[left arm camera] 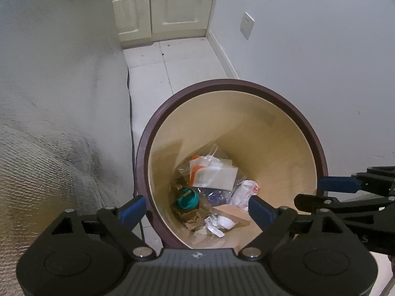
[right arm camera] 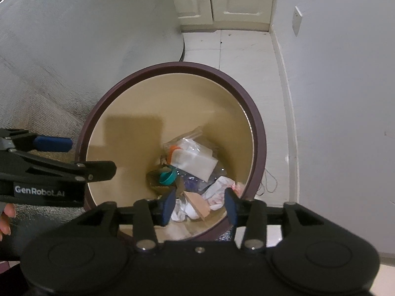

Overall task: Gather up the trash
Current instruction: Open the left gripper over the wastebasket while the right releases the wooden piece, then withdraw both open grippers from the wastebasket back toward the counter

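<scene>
**Two empty grippers over a trash bin**

Both point steeply down into a round, tan-lined trash bin (left arm camera: 291,103) with a dark rim. The left gripper (left arm camera: 197,208) is spread wide, the right gripper (right arm camera: 201,206) partly parted; neither holds anything. Crumpled paper, clear plastic and a teal cap (left arm camera: 188,199) lie at the bottom, directly beneath the fingers.

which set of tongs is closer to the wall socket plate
Right. The right tongs hover over the bin's wall-side half below the socket plate; the left tongs hover over its far side.
</scene>
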A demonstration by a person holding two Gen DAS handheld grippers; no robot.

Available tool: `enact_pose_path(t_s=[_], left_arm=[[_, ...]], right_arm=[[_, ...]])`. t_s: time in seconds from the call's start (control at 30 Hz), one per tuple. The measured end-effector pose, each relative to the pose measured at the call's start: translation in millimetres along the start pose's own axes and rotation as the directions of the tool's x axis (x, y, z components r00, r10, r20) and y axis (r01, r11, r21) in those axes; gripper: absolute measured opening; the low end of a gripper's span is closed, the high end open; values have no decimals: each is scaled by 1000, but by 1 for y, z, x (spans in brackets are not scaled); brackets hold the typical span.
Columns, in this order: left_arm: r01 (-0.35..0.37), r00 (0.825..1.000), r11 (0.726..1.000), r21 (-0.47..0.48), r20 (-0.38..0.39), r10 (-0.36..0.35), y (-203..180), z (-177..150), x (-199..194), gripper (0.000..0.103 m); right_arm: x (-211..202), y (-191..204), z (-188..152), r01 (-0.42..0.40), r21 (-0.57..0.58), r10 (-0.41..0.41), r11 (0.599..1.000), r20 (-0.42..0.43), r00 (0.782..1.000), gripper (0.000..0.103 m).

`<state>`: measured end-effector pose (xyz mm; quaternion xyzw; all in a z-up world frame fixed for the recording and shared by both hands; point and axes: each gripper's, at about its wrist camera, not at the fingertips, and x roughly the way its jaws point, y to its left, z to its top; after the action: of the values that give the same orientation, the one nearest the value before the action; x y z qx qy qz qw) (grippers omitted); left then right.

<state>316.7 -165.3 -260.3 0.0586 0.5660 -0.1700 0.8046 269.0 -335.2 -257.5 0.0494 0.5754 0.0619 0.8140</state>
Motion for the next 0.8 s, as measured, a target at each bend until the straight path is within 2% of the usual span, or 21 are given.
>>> enact_pose_path(t_s=[0.3,0.43,0.57,0.63,0.8], left_arm=[[-13,1000,1000,-9,13,13,4,-9,-12,103],[-19,1000,1000,-12,19,19,6,-15,-19,103],[-26,999,1000,-14,34,26,9,-22,-27,103],[-25,999,1000,-17,43,25,10,-26,-31,103],[-28,997,1000,-13,69,28,11,-38,-44,103]], right_arm=[[-13,3,-10,25,-5,-25,1000,27,999,65],[-22,2,-15,35,-2,-35,999,46,998,73],[-30,2,-21,48,4,-48,999,59,997,75],[-34,3,-25,57,5,-57,998,69,996,84],[-45,6,-36,74,13,-75,997,94,993,86]])
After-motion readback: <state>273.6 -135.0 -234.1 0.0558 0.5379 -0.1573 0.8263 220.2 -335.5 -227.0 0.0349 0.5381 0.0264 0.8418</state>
